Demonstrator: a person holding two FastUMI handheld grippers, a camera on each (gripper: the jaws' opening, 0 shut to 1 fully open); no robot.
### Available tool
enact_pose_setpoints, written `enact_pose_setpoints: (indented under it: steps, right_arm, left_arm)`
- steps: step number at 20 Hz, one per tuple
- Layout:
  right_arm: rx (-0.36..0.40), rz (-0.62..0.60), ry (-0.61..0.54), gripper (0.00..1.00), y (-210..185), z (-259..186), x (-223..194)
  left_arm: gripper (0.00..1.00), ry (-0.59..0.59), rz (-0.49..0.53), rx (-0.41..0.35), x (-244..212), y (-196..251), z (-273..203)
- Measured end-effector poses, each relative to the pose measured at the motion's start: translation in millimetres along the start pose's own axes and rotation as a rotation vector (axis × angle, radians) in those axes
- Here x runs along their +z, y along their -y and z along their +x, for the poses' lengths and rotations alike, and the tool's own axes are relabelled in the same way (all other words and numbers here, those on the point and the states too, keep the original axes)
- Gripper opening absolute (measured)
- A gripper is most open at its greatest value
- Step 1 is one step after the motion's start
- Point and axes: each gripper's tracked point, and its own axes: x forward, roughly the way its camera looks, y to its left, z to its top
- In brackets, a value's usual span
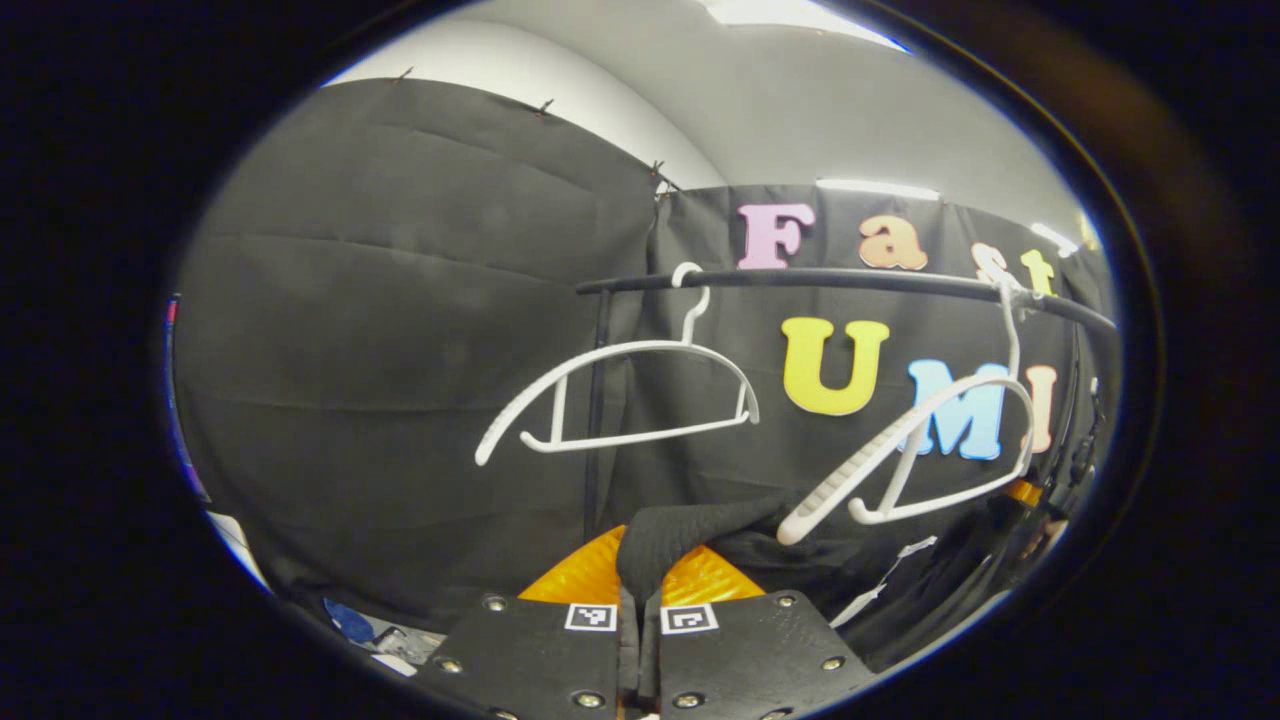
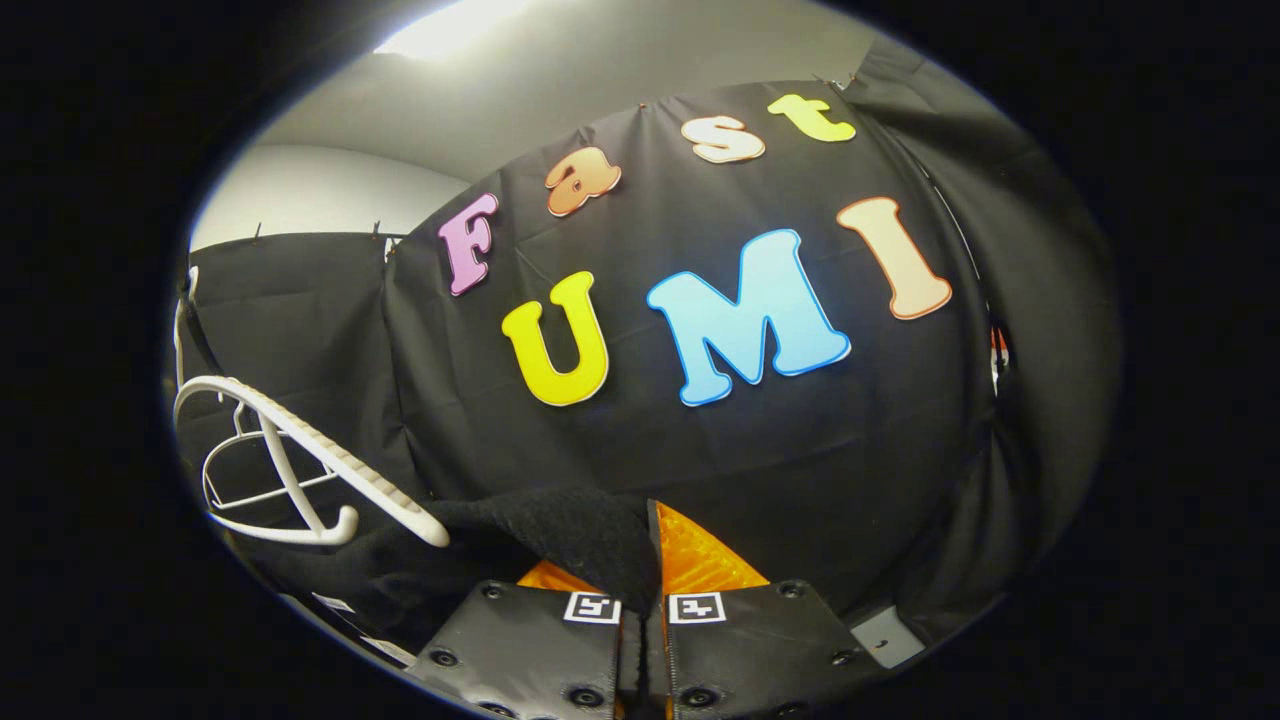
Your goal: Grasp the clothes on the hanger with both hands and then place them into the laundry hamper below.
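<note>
In your left gripper view, the black horizontal clothes rail (image 1: 860,281) runs across in front of the black cloth booth wall (image 1: 400,330), and two white plastic hangers hook over it. The left white hanger (image 1: 620,385) hangs near the rail's left end; the right white hanger (image 1: 915,455) hangs tilted further right, its lower end pointing down toward you. The black knitted garment (image 1: 690,535) stretches below that tilted hanger, one end pinched between your left gripper (image 1: 640,600) fingers. In your right gripper view, the tilted hanger (image 2: 320,460) sits far left, and the garment (image 2: 570,540) runs from under it to your right gripper (image 2: 645,595), clamped there.
</note>
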Motion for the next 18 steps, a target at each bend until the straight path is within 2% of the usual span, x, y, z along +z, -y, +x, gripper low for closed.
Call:
enact_pose_setpoints:
  steps: [5,10,15,18]
  right_arm:
    - [-0.081,-0.006,-0.042,0.07,22.7,-20.7,-13.7]
    - [-0.182,-0.033,-0.067,0.07,34.5,-67.7,-32.8]
    - [-0.291,-0.089,-0.132,0.07,42.7,-121.4,-60.4]
    - [-0.334,-0.11,-0.143,0.07,40.1,-150.0,-70.3]
  left_arm:
    - [0.01,-0.04,0.011,-0.069,-18.7,13.2,-6.1]
    - [0.0,-0.109,0.084,-0.158,-54.4,15.1,-7.1]
    - [0.0,-0.164,0.022,-0.243,-89.9,-3.9,-12.3]
    - [0.0,-0.202,0.024,-0.3,-110.7,-5.7,-11.3]
